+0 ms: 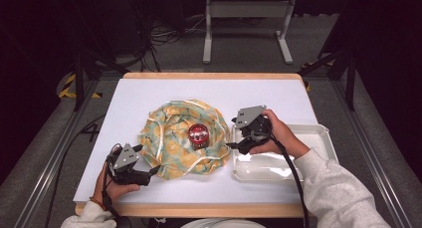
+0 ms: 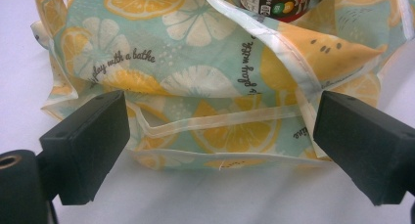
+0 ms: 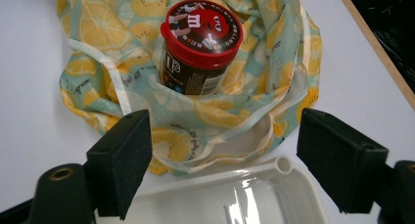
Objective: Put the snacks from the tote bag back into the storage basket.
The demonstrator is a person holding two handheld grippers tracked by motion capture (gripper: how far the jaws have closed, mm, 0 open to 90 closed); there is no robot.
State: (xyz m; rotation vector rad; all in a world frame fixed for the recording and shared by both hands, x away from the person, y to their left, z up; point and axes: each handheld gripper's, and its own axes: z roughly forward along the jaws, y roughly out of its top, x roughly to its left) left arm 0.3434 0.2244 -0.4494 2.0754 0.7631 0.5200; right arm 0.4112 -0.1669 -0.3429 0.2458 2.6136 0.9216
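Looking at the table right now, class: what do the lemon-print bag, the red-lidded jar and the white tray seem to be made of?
Lemon-print bag: thin matte fabric, it folds and crumples, hemmed edges. Red-lidded jar: likely plastic, smooth glossy lid. White tray: probably plastic, shiny with glare, rolled rim.

1. The jar's [image 3: 198, 50] lower part was hidden inside the bag [image 3: 220, 116].
2. In the left gripper view the top edge cut the jar off.
3. The tray [image 3: 235, 197] ran off the bottom edge.

left gripper [image 1: 149, 174] low, jaws apart, right gripper [image 1: 233, 145] jaws apart
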